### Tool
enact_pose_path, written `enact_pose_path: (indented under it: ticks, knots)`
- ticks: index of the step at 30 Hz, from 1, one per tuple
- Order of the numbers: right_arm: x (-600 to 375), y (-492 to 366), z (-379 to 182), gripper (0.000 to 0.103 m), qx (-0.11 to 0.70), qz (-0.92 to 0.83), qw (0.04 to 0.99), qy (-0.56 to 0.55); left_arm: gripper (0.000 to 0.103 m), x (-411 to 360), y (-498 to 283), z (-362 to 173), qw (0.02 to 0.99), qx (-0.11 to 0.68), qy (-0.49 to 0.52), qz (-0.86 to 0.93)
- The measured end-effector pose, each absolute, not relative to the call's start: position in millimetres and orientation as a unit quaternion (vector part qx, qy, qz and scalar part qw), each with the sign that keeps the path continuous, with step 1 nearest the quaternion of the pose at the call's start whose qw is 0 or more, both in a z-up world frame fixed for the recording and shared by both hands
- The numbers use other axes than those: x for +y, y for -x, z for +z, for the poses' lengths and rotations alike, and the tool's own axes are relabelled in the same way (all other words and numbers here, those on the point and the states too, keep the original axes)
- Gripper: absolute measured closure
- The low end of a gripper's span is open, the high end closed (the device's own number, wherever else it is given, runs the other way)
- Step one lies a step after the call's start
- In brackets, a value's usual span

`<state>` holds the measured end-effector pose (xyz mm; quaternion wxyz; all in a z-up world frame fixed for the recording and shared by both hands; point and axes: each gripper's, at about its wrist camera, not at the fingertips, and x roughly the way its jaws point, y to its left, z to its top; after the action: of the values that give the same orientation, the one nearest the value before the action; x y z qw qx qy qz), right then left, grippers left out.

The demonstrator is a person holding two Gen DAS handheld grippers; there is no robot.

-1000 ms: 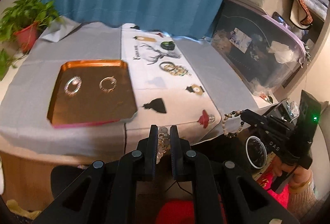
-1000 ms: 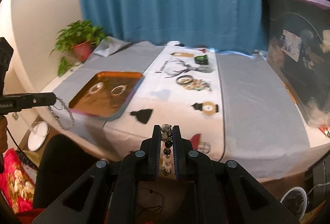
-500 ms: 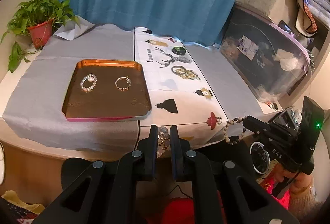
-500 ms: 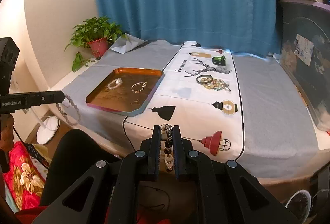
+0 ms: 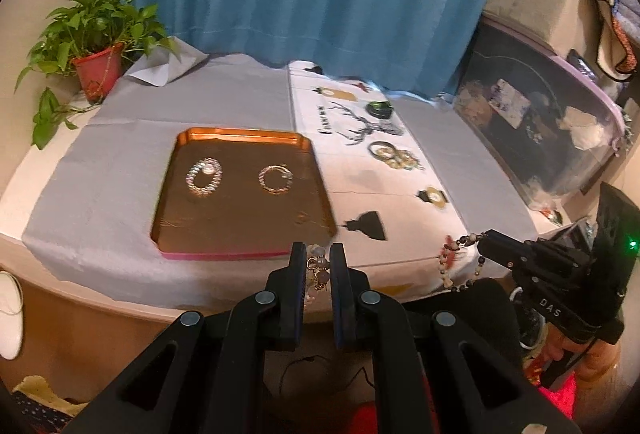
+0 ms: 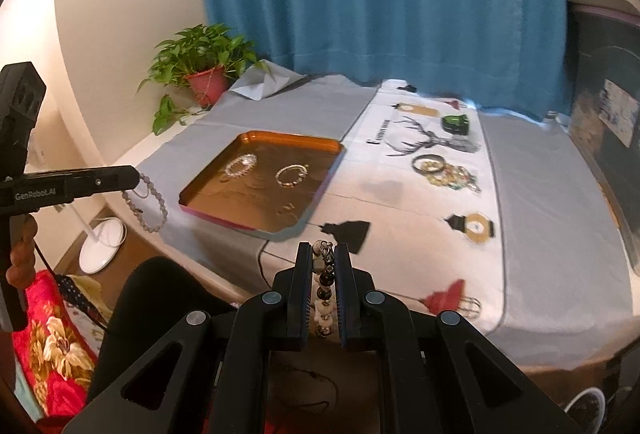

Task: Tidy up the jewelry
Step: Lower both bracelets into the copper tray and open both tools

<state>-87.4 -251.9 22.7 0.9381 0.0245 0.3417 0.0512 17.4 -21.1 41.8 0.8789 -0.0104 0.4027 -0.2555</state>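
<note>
My left gripper [image 5: 318, 252] is shut on a pale beaded bracelet [image 5: 317, 271], held just short of the table's near edge in front of the copper tray [image 5: 200, 234]. The tray holds two sparkly bracelets [image 5: 204, 176] [image 5: 276, 178]. My right gripper [image 6: 323, 250] is shut on a black-and-white beaded bracelet [image 6: 325, 290], near the table edge beside the tray [image 6: 320, 154]. In the left wrist view that bracelet [image 5: 454, 266] hangs from the right gripper [image 5: 490, 240]. In the right wrist view the pale bracelet [image 6: 150, 202] hangs from the left gripper [image 6: 130, 178].
More jewelry [image 5: 394, 156] and a green-black ring box [image 5: 380, 109] lie on the white printed runner [image 5: 360, 186]. A potted plant [image 5: 96, 46] stands at the far left corner. A dark storage bin [image 5: 540, 126] stands on the right. A blue curtain hangs behind.
Both grippers have moved forward toward the table, each still holding its bracelet; the tray and table look closer and larger.
</note>
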Motion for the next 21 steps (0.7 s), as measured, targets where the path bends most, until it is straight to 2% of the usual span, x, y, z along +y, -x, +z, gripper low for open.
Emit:
enact_pose_path:
  ticks: [21]
  knots:
    - [-186, -61, 13, 0.092, 0.333, 0.120, 0.935, -0.018, 0.094, -15, -121, 14, 0.899, 0.392, -0.033, -0.191]
